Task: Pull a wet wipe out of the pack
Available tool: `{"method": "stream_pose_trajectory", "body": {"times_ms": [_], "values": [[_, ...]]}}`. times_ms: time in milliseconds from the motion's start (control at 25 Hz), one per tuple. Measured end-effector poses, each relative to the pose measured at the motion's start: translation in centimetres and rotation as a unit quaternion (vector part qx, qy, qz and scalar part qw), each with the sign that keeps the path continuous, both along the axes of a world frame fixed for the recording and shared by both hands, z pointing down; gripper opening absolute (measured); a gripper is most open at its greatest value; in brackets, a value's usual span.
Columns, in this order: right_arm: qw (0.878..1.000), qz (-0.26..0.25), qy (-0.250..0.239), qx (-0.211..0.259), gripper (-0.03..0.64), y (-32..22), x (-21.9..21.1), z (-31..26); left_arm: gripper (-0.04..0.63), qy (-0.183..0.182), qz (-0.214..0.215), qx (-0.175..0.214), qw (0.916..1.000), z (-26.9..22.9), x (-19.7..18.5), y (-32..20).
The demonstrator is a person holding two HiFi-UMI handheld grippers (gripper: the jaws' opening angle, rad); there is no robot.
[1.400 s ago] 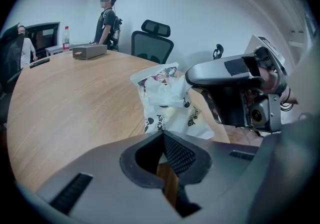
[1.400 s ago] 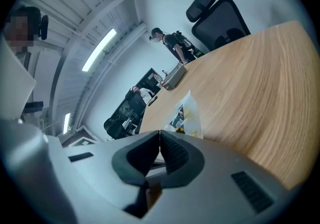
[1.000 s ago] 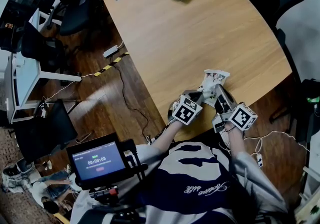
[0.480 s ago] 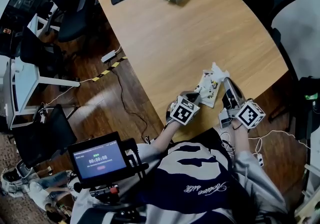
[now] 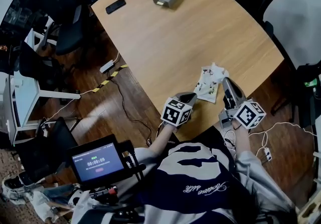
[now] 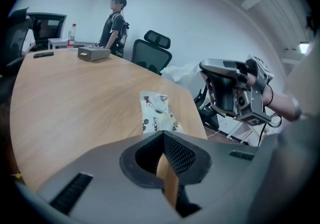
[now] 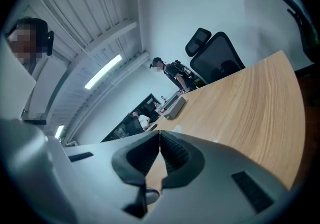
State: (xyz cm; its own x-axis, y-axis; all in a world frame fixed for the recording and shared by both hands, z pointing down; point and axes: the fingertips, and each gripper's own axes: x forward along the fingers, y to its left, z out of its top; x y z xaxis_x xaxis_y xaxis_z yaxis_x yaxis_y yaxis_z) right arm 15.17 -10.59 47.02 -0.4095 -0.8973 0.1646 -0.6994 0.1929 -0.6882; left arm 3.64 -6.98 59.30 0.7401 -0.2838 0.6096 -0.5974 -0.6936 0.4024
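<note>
Left tool [image 6: 163,135] closed, empty. Right tool [image 7: 159,134] closed too, nothing visible between its pads. Wet wipe pack [image 5: 204,85] flat on desk [image 5: 200,27] near its front edge, just ahead of both tools, white wipe [image 5: 214,70] poking out.

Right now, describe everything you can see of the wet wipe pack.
The wet wipe pack is a flat, soft pouch, pale, seemingly plastic film, printed with small cartoon figures and dark lettering. It lies flat on the wooden table near the person's edge, long side running away from them. A crumpled white wipe pokes up toward its far end. It lies just ahead of the left tool and beside the right tool; neither grips it, both being shut and empty.
</note>
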Motion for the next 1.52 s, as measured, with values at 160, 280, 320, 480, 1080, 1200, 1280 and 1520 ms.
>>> {"method": "stream_pose_trajectory", "body": {"times_ms": [160, 280, 320, 480, 1080, 1200, 1280, 1520], "values": [[1.000, 0.017, -0.004, 0.002, 0.005, 1.1, -0.3, 0.8, 0.003, 0.017, -0.003, -0.012, 0.9998, -0.1, -1.0, 0.4], [0.999, 0.032, 0.000, 0.007, 0.005, 2.6, -1.6, 0.9, 0.003, 0.025, 0.006, -0.005, 0.9997, -0.8, -2.8, 1.6], [0.999, 0.038, 0.002, 0.010, 0.005, 3.3, -2.1, 0.6, 0.003, 0.031, 0.009, -0.003, 0.9995, -1.4, -3.6, 2.2], [0.998, 0.064, 0.000, 0.025, 0.005, 6.1, -4.5, -0.5, 0.003, 0.051, 0.024, 0.002, 0.9984, -3.1, -6.3, 4.3], [0.988, 0.127, 0.091, 0.005, 0.005, 19.1, -8.3, -0.4, 0.003, 0.095, 0.066, -0.004, 0.9932, -4.9, -9.8, 11.5], [0.987, 0.125, 0.096, 0.001, 0.005, 21.5, -8.2, -0.2, 0.003, 0.097, 0.062, -0.001, 0.9933, -5.4, -9.6, 12.9], [0.987, 0.126, 0.097, -0.001, 0.005, 23.4, -8.1, -0.3, 0.003, 0.104, 0.059, 0.000, 0.9928, -6.1, -9.3, 14.2], [0.984, 0.133, 0.119, -0.007, 0.005, 29.6, -7.0, -0.6, 0.003, 0.122, 0.047, 0.005, 0.9914, -8.2, -8.3, 18.6]]}}
